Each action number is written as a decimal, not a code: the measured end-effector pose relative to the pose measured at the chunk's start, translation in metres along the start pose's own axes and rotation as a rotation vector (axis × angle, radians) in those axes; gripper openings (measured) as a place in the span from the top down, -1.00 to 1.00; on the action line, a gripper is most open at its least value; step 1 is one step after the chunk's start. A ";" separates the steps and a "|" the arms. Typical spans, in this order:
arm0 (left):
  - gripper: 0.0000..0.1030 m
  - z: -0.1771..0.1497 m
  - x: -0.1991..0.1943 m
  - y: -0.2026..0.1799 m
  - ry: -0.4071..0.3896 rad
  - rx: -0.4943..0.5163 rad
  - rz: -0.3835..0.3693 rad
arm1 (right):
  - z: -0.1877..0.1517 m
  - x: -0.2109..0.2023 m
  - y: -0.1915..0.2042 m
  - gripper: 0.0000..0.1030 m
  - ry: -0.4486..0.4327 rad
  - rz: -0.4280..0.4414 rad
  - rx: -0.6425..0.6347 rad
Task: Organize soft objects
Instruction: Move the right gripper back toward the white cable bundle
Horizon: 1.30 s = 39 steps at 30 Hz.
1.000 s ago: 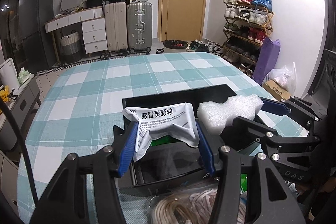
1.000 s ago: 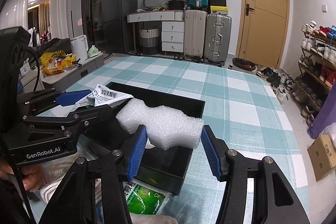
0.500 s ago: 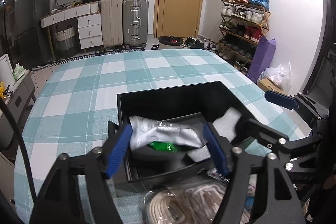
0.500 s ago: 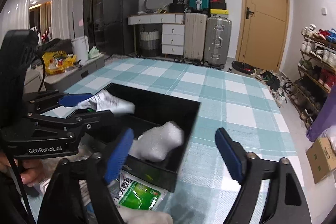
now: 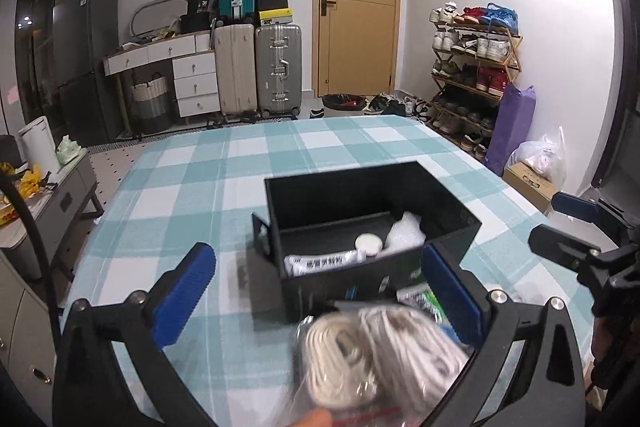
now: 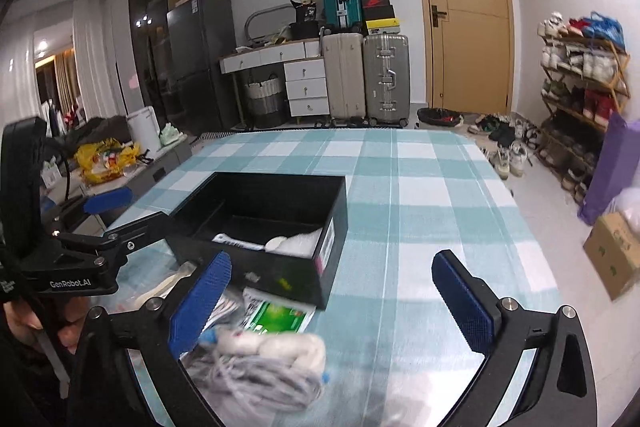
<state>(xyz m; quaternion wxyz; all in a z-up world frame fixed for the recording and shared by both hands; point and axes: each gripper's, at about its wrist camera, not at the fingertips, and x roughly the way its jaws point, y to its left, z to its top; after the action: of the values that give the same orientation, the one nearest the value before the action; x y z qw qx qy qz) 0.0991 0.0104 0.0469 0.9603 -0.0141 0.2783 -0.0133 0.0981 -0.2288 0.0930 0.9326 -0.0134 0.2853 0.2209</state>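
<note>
A black box (image 5: 372, 183) stands on the checked table. Inside it lie a white medicine packet (image 5: 320, 261), a small round white thing (image 5: 368, 242) and a white foam piece (image 5: 404, 235). My left gripper (image 5: 316, 267) sits back from the box's near wall, its jaws opening wide and pressing on nothing. A clear bag of white rope (image 5: 380, 351) lies below it, beside a green packet (image 5: 424, 297). My right gripper (image 6: 332, 267) is also opening, nothing gripped, near the box (image 6: 332, 223). Below it lie the rope bundle (image 6: 264, 347) and the green packet (image 6: 280, 319).
The teal checked tablecloth (image 6: 420, 195) stretches beyond and right of the box. A low cabinet (image 5: 60, 187) stands off the table's left edge. Suitcases (image 5: 276, 67), a door and a shoe rack (image 5: 472, 67) line the far walls. A hand (image 6: 24, 323) holds the left gripper.
The left gripper let go of the medicine packet and the right let go of the foam; both now lie in the box. Both grippers opened wide and drew back from the box.
</note>
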 end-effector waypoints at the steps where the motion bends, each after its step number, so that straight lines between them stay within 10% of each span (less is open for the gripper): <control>1: -1.00 -0.004 -0.004 0.003 0.004 -0.008 0.000 | -0.003 -0.003 0.000 -0.98 0.003 0.003 0.007; 39: -1.00 -0.063 -0.033 0.013 0.052 -0.028 0.023 | -0.059 -0.010 0.016 -0.99 0.114 0.054 -0.006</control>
<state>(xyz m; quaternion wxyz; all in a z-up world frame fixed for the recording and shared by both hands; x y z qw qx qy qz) 0.0375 0.0235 0.0104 0.9526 -0.0239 0.3034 0.0013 0.0529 -0.2274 0.0511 0.9085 -0.0212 0.3373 0.2457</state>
